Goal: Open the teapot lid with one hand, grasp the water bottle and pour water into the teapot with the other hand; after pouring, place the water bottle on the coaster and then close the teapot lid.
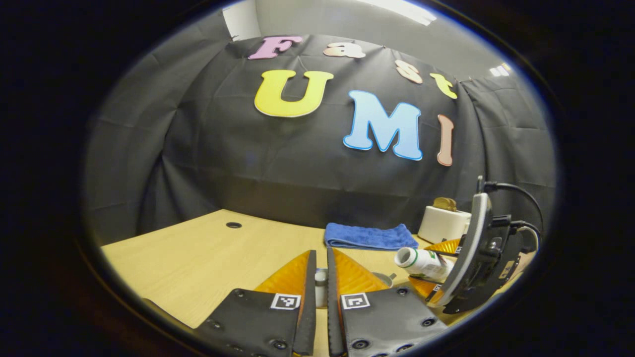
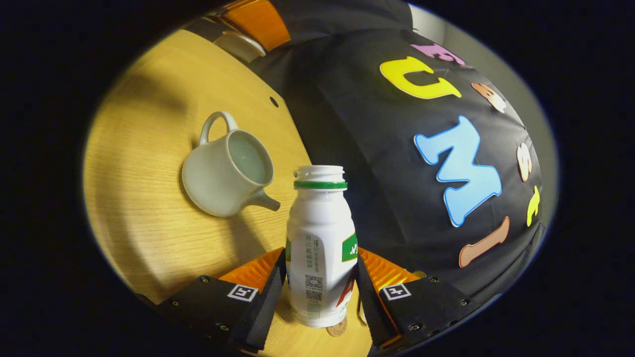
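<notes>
1. Between the right gripper (image 2: 320, 277) fingers: water bottle (image 2: 320, 238), uncapped, clamped at both sides, tilted.
2. Left gripper (image 1: 321, 282): closed on a small pale knob, probably the teapot lid (image 1: 321, 287).
3. Teapot (image 2: 229, 171), at 10 o'clock from the bottle, stands open; spout at 4 o'clock.
4. Step: pouring. Next: mouth over opening, tip further.

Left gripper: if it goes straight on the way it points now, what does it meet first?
Probably the black wall cloth, though depth is unclear; the blue towel lies lower right.
</notes>
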The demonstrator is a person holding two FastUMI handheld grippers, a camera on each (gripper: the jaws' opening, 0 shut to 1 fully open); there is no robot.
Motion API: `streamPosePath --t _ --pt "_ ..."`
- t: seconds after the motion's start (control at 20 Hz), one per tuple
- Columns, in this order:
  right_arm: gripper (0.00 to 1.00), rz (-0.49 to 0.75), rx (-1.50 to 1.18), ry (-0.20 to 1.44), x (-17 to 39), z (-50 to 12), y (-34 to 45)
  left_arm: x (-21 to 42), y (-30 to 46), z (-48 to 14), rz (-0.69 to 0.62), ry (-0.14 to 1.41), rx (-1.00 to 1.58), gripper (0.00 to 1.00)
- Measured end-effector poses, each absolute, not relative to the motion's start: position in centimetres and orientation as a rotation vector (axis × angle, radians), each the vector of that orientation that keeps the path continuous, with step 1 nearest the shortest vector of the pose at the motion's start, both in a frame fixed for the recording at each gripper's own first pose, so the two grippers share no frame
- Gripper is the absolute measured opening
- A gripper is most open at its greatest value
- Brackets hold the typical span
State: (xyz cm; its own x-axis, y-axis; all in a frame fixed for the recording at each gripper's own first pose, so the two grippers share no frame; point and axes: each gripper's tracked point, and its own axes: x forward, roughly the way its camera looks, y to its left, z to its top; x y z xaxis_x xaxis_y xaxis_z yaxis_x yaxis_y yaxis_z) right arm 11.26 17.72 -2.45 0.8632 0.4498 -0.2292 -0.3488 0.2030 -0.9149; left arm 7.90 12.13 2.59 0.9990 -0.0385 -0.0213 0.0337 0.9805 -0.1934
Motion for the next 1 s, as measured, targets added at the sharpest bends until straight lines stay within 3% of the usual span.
streamPosePath --t 0.45,0.5,0.6,0.65,0.7,0.95,1.0 --pt "0.76 0.535 -1.447 -0.154 11.6 -1.4 18.4 6.4 12.6 2.7 -0.029 0.026 -0.187 0.20" --pt "0.76 0.532 -1.466 -0.164 11.5 -1.3 18.4 6.0 12.6 3.1 -0.028 0.019 -0.184 0.16" --pt "0.76 0.521 -1.495 -0.181 11.3 -1.5 18.5 5.0 12.8 3.8 -0.029 0.010 -0.176 0.20" --pt "0.76 0.517 -1.508 -0.186 11.3 -1.4 18.5 4.7 12.6 3.8 -0.032 0.009 -0.177 0.16" --pt "0.76 0.514 -1.524 -0.185 11.1 -1.5 18.4 4.0 12.5 4.1 -0.036 0.010 -0.180 0.20" --pt "0.76 0.504 -1.614 -0.227 10.7 -1.3 18.8 1.1 11.5 5.2 -0.054 0.000 -0.177 0.20" --pt "0.76 0.497 -1.639 -0.244 10.6 -1.1 18.9 0.7 11.5 5.6 -0.052 -0.008 -0.166 0.16"
